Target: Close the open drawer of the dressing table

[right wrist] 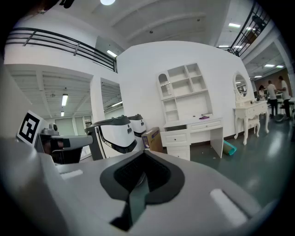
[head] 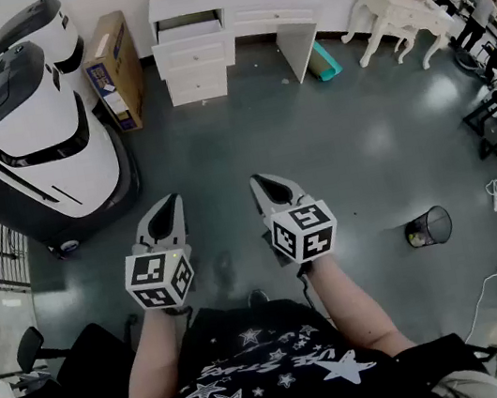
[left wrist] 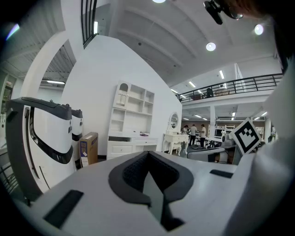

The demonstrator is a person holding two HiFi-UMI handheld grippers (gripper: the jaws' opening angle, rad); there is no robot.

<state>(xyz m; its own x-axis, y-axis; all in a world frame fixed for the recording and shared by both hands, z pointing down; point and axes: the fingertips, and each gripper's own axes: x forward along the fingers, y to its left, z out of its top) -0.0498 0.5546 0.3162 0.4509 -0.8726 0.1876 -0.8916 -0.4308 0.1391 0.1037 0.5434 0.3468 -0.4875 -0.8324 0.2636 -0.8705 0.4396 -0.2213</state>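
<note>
The white dressing table (head: pixel 269 16) stands against the far wall, well ahead of me across the grey floor. Its top left drawer (head: pixel 188 30) is pulled out, with two shut drawers below it. The same table shows small in the left gripper view (left wrist: pixel 131 145) and in the right gripper view (right wrist: pixel 193 131), where the open drawer (right wrist: pixel 176 137) sticks out. My left gripper (head: pixel 170 202) and right gripper (head: pixel 258 182) are held side by side close to my body, both pointing at the table. Both are shut with nothing between their jaws.
Two big white-and-black machines (head: pixel 37 135) stand at the left, with a cardboard box (head: pixel 116 69) beside the table. A teal roll (head: pixel 327 60) lies by the table's right leg. A second white vanity (head: pixel 405 4) stands far right, and a black wire bin (head: pixel 429 226) at the right.
</note>
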